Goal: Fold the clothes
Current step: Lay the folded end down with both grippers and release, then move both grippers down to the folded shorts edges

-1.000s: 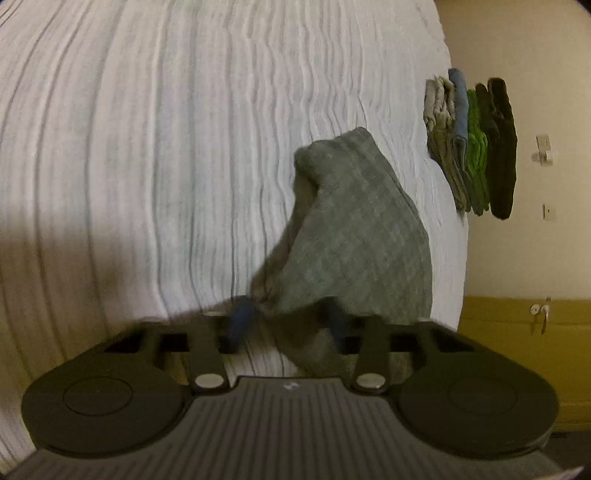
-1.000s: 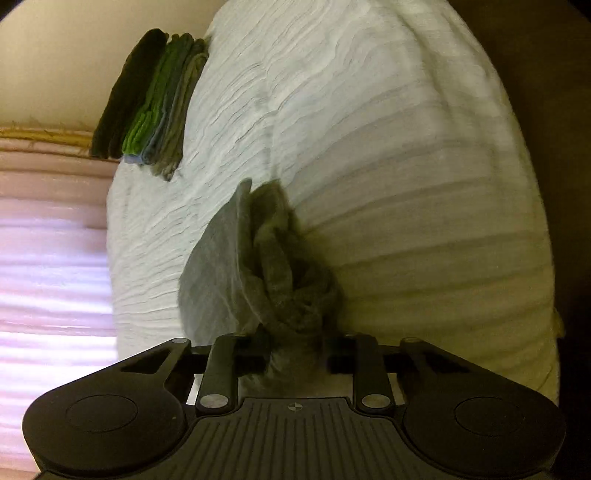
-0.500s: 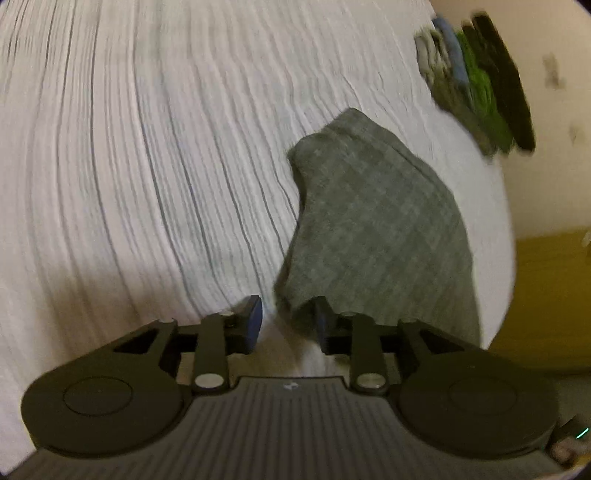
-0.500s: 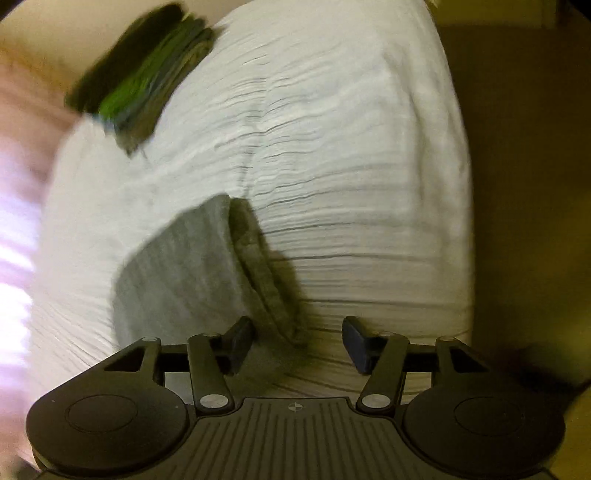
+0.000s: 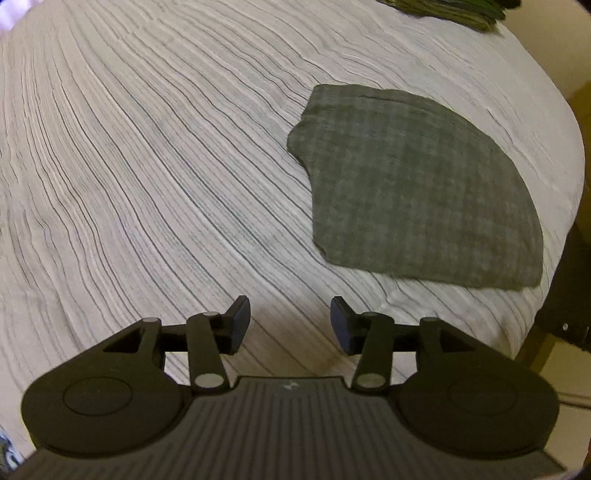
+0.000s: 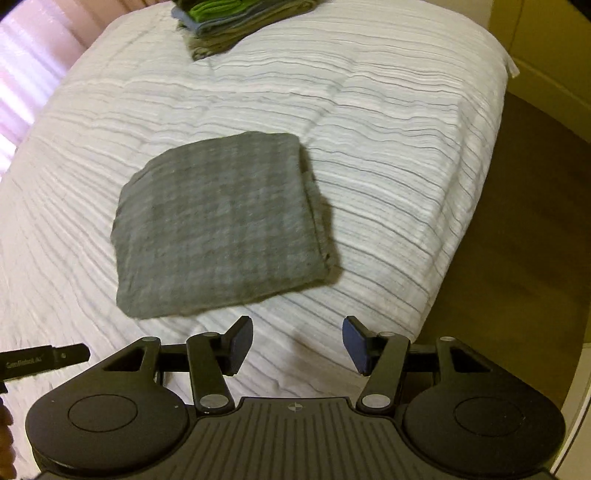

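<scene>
Fold step looks complete: one grey checked cloth lies folded flat on the bed, near its edge. Your left tool and right tool both hang released, empty, just short of it. One stack of folded clothes sits far off. Next, probably: regrip the cloth and carry it to the stack.

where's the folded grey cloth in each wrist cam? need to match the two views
Left wrist: the folded grey cloth lies right of centre on the striped bedspread, ahead and right of the open left gripper.
Right wrist: the folded grey cloth lies left of centre, ahead and left of the open right gripper.
Shared landmark: the stack of folded clothes at the far edge, top right in the left view.
</scene>
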The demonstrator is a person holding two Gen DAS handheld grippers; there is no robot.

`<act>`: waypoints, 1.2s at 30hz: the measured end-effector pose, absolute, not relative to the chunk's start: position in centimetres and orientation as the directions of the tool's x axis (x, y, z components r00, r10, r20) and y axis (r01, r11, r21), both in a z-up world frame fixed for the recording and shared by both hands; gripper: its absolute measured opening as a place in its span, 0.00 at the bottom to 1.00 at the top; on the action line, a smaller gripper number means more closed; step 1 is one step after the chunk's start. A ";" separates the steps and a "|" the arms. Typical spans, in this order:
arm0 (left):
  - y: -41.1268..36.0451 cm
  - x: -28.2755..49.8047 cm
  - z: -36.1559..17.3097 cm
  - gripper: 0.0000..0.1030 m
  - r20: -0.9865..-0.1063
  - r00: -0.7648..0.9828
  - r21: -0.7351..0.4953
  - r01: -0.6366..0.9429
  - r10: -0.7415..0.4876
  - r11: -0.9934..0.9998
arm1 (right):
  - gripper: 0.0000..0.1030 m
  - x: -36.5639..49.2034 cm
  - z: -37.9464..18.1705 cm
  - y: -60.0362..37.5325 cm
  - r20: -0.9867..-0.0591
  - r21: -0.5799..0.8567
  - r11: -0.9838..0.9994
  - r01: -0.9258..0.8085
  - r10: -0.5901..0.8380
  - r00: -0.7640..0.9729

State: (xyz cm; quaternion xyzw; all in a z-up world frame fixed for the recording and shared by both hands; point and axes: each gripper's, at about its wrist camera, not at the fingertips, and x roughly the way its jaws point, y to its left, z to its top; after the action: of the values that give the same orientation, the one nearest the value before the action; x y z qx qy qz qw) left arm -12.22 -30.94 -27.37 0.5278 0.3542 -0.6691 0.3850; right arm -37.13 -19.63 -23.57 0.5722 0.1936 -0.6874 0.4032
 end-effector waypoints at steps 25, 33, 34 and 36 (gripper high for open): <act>-33.6 -10.3 -28.1 0.51 -0.917 -0.360 -0.257 0.861 -0.169 -0.439 | 0.89 -40.1 -24.3 -18.5 -0.885 0.306 -0.593 0.745 -0.466 -0.008; -40.9 -7.6 -36.1 0.50 -0.759 -0.648 -0.610 0.739 -0.056 -0.288 | 0.89 -45.8 -29.4 -19.6 -0.762 0.559 -0.519 0.647 -0.629 0.153; -41.3 -7.8 -37.0 0.50 -0.740 -0.672 -0.640 0.719 -0.035 -0.270 | 0.89 -46.5 -30.2 -19.8 -0.744 0.589 -0.506 0.630 -0.645 0.176; -42.3 -8.0 -38.9 0.50 -0.697 -0.717 -0.698 0.677 0.005 -0.233 | 0.89 -47.9 -31.7 -20.2 -0.704 0.646 -0.478 0.595 -0.675 0.222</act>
State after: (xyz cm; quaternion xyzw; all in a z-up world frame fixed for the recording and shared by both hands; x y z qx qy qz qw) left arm -8.03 -42.27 -38.86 0.2971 0.5745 -0.7268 0.2312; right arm -47.90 -20.25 -31.65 0.5927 -0.0336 -0.6228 0.5096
